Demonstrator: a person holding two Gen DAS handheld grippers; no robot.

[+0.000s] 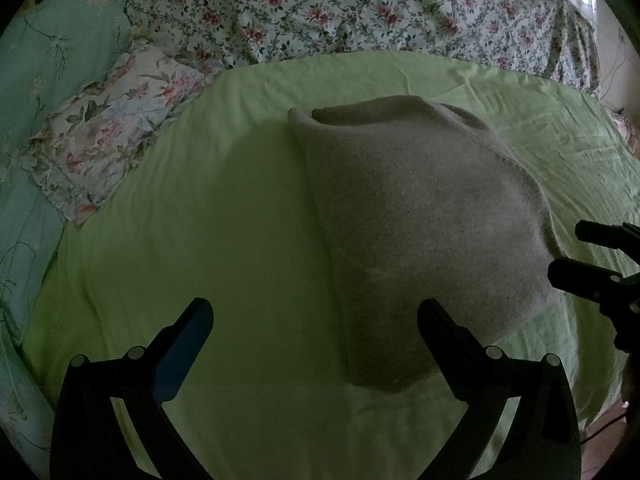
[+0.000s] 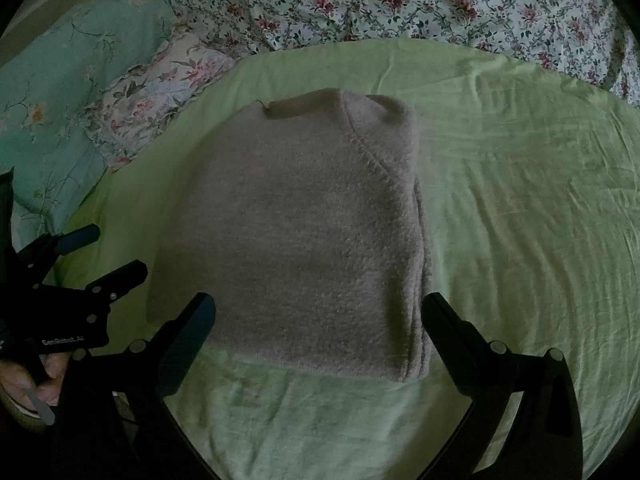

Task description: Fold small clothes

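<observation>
Down at the near edge of the left wrist view, the left gripper (image 1: pixel 316 316) has its two black fingers spread wide, with nothing between them; its right finger stands in front of the near left part of the folded grey-beige fleecy garment (image 1: pixel 424 232), and whether it touches the cloth cannot be told. The right gripper (image 2: pixel 320 312) is likewise spread, its fingers straddling the near edge of the same garment (image 2: pixel 304 232) without pinching it. Each tool shows in the other's view: the right gripper (image 1: pixel 580 256) enters from the right edge just beside the garment's near right side, and the left gripper (image 2: pixel 104 252) sits at the near left, held by a bare hand (image 2: pixel 28 376), both with parted fingers.

The garment lies as a thick, roughly rectangular stack, several layers showing along its right edge. A diagonal seam crosses its far right corner, and at the far edge a neck-like opening curls up slightly. Its surface is nubby and matte.

It rests in the middle of a wrinkled light green sheet (image 2: pixel 520 200). Beyond the sheet's far side lies a white quilt printed with small red flowers (image 2: pixel 400 4); at the far left sit a floral-patterned pillow (image 1: pixel 108 140) and a mint-green pillow with a branch print (image 2: pixel 72 76).
</observation>
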